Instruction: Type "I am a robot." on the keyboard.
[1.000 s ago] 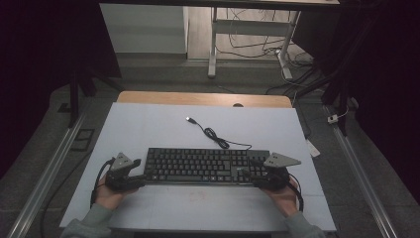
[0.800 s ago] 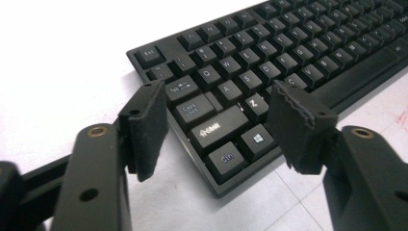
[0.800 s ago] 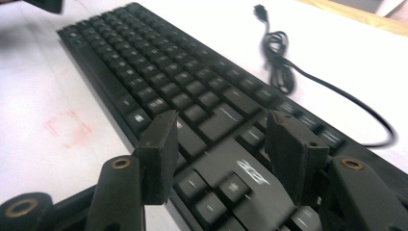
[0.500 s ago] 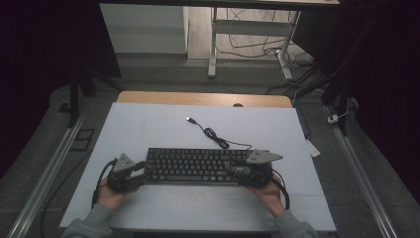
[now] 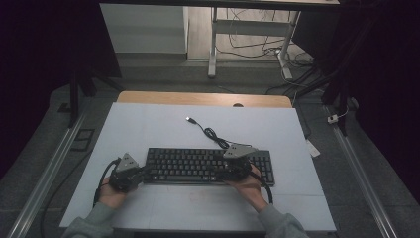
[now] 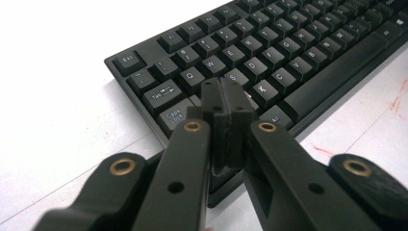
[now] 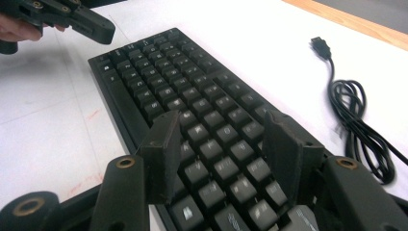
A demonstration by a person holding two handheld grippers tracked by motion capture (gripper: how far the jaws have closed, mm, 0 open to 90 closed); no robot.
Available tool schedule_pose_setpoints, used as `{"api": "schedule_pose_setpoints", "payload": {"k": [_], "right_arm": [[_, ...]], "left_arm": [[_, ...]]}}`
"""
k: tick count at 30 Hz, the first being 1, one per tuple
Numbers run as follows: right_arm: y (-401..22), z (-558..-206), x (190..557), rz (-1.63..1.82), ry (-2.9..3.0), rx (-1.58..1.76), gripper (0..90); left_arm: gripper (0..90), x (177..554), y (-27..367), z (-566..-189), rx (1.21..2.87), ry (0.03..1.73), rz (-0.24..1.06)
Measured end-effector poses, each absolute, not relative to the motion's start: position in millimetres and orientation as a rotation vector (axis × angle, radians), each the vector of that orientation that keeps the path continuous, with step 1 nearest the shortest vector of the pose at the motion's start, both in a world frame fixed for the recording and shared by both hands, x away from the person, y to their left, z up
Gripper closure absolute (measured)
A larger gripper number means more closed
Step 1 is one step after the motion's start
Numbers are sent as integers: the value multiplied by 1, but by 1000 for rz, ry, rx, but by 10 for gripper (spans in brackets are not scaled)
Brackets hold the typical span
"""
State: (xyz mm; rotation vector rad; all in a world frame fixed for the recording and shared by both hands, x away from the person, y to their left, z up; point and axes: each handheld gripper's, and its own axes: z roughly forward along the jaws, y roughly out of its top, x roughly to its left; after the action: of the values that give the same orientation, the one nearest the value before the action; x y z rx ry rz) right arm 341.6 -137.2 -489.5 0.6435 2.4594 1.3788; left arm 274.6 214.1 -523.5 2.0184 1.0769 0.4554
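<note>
Black full-size keyboard lies flat near the front middle of the white tabletop, long side running left-right, its cable coiled just behind it and ending in a loose USB plug, not plugged in. Judging by looks: rigid plastic body, moderate weight, won't flex much, keycaps smooth and slippery and could pop off if pinched. Best hold is likely the thin side edges or front lip of the case, one end per gripper, lifted level; the trailing cable may drag.

Left gripper sits at the keyboard's left end, over the Caps Lock / A area in the left gripper view. Its jaws have just been closing and now meet pad to pad, nothing between them, tips just above or on the keys; contact cannot be told. Right gripper hovers over the right-of-middle keys, jaws spread wide with several key columns visible between the pads, gripping nothing. Both held by the person's hands, sleeves entering from the bottom of the high view.

Tabletop is matte white, a few faint red marks, a wooden strip along the far edge. Beyond it: grey floor, white desk legs, loose cables, metal rails at either side, dim room around.
</note>
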Motion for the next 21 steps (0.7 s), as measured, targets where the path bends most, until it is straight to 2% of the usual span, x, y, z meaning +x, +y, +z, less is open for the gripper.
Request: {"api": "schedule_pose_setpoints", "payload": {"k": [10, 12, 18, 21], "right_arm": [[-115, -489, 351, 1361, 2464, 662, 494], [-112, -489, 352, 1360, 2467, 661, 563], [-106, -491, 356, 1347, 2493, 640, 867], [-103, -492, 359, 1344, 2504, 637, 895]], "left_arm": [[888, 280, 209, -528, 2062, 1089, 462], [888, 280, 209, -529, 2061, 1092, 462], [887, 281, 210, -530, 2063, 1098, 458], [887, 282, 210, -530, 2067, 1098, 454]]}}
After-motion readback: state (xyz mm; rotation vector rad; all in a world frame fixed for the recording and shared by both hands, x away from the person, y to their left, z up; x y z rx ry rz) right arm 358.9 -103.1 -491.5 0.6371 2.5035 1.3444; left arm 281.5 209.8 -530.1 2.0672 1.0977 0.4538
